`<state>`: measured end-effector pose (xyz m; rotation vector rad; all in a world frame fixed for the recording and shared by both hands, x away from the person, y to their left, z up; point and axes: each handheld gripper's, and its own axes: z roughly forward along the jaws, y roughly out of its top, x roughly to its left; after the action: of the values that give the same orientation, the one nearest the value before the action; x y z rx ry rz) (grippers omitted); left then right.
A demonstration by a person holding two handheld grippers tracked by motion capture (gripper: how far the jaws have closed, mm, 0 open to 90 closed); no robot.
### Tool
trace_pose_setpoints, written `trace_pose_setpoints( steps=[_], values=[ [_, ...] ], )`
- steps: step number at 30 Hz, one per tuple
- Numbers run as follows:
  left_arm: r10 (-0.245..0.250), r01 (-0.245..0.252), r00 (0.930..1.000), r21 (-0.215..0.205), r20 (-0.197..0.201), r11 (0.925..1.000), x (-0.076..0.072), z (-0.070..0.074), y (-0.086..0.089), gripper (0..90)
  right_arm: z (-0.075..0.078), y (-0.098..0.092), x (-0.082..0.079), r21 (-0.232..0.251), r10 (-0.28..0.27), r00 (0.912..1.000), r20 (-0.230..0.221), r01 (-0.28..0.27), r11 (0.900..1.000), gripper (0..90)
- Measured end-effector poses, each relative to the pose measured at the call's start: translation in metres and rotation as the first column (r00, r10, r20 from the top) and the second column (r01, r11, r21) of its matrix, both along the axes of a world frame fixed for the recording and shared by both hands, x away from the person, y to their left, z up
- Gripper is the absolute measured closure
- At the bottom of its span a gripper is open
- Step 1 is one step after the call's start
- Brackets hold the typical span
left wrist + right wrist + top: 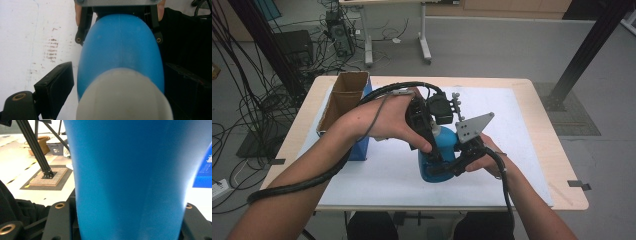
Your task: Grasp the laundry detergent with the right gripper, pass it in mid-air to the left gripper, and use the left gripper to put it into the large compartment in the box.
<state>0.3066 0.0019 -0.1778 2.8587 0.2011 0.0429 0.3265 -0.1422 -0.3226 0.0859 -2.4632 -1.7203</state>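
Observation:
A blue bottle (445, 145) with a white cap (125, 97) stands on the white mat near the table's front. My right gripper (441, 167) comes in from the right and is shut on the bottle's lower body (130, 182), one black jaw on each side. My left gripper (432, 145) reaches down over the bottle's top. Its jaws sit close against both sides of the cap and run on past it along the bottle's shoulder (120, 47). The right gripper's grey plate (473, 127) shows beside the bottle.
An open cardboard box (343, 97) on a blue box (362, 147) stands at the mat's left edge. The white mat (512, 150) covers most of the wooden table (564, 180). A black frame post (587, 45) rises beyond the far right corner.

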Motion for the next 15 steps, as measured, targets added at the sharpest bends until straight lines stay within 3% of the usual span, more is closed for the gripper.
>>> trace_pose_setpoints(
  steps=[15],
  values=[
    [0.008, -0.008, 1.0000, 0.004, -0.001, 1.0000, 0.0013, -0.0007, 0.0017, 12.0, -0.0028, 0.0003, 0.0009, -0.004, -0.005, 1.0000, -0.004, 0.005, 1.000, 43.6]
  ],
)
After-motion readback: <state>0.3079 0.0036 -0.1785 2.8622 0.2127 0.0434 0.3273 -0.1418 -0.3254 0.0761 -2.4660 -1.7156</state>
